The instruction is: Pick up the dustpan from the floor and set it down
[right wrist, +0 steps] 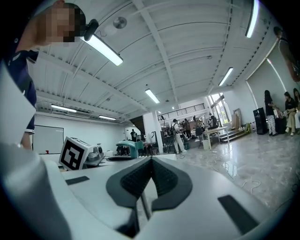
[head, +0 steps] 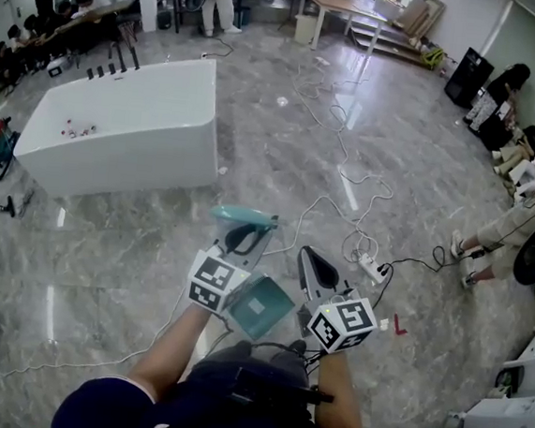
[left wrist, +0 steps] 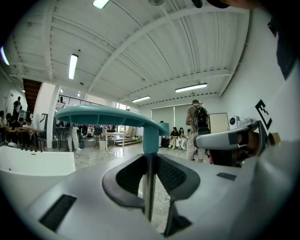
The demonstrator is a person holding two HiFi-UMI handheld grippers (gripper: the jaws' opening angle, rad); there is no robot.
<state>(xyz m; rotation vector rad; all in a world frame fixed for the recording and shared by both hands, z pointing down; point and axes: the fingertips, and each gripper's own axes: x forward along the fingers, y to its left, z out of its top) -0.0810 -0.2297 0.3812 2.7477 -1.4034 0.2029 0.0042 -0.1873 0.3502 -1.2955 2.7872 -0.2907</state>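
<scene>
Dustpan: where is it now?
Head view, lower centre: the dustpan is clamped in the left gripper, just left of the right gripper, with the white tub up-left.

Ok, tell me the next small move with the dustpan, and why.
Probably lower it toward the floor: the left gripper is shut on the teal dustpan, which hangs off the floor, and the right gripper is shut, empty.

A: Bare grey marble floor [head: 256, 132] runs straight ahead, beyond the teal plastic dustpan [head: 259, 304].
B: White rectangular bathtub [head: 125, 124] blocks the left. White cables [head: 356, 177] and a white power strip [head: 368, 263] trail right.
</scene>
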